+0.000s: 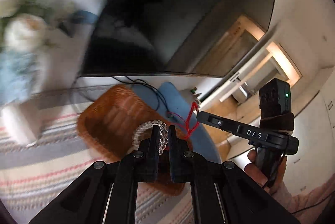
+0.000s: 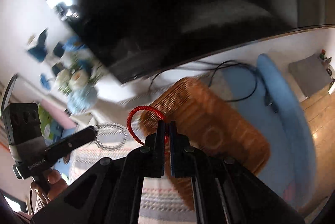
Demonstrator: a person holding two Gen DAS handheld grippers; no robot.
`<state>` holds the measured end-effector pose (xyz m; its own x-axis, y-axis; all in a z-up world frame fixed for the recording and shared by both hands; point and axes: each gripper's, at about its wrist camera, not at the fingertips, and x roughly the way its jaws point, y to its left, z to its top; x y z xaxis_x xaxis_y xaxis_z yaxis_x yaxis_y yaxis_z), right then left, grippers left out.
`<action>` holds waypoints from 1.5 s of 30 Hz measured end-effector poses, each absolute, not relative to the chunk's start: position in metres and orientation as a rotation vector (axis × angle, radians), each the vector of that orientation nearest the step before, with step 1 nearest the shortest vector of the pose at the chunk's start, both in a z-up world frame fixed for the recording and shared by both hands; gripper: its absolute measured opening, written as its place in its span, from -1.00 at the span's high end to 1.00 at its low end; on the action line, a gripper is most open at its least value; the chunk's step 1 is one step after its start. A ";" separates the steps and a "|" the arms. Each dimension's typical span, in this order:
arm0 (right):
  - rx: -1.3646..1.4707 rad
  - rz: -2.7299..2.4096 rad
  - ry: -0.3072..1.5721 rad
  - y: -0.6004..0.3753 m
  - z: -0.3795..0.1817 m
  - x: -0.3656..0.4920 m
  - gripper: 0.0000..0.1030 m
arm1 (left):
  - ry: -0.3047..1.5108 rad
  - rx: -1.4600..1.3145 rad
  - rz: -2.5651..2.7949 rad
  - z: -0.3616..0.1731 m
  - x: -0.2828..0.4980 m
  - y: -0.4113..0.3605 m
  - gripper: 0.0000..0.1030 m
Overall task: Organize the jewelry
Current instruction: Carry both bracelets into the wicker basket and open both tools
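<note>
My left gripper (image 1: pixel 163 129) is shut on a clear bead bracelet (image 1: pixel 144 129) and holds it in the air above a brown woven basket (image 1: pixel 113 117). It also shows in the right wrist view (image 2: pixel 93 132), with the bracelet (image 2: pixel 111 137) hanging from its tip. My right gripper (image 2: pixel 166 124) is shut on a red cord bracelet (image 2: pixel 138 117), lifted over the same basket (image 2: pixel 209 123). In the left wrist view the right gripper (image 1: pixel 199 116) holds the red cord (image 1: pixel 191 121) to the right of the basket.
A striped cloth (image 1: pixel 41 161) covers the table under the basket. A large dark TV screen (image 1: pixel 167 14) stands behind, with black cables (image 1: pixel 150 88) below it. A blue chair (image 2: pixel 282 102) is at the right. A flower bouquet (image 2: pixel 79 81) stands at the left. Both views are blurred by motion.
</note>
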<state>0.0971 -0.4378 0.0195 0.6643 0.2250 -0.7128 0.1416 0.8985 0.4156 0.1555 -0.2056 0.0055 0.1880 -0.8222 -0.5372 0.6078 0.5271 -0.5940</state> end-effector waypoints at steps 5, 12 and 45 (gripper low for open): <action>0.497 0.016 0.888 -0.467 -0.006 0.123 0.92 | 1.022 -0.288 -1.033 -0.026 0.182 -0.243 0.86; 0.543 -0.016 1.026 -0.483 -0.071 0.154 0.92 | 1.161 -0.265 -0.961 -0.088 0.197 -0.270 0.86; 0.311 0.061 0.998 -0.401 -0.003 0.112 0.37 | 1.042 -0.295 -0.727 -0.021 0.149 -0.104 -0.06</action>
<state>0.1125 -0.4013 -0.0026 0.5442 0.1918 -0.8167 0.0915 0.9541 0.2850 0.1486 -0.1042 -0.0212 0.3013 -0.6707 -0.6778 0.4044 0.7336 -0.5462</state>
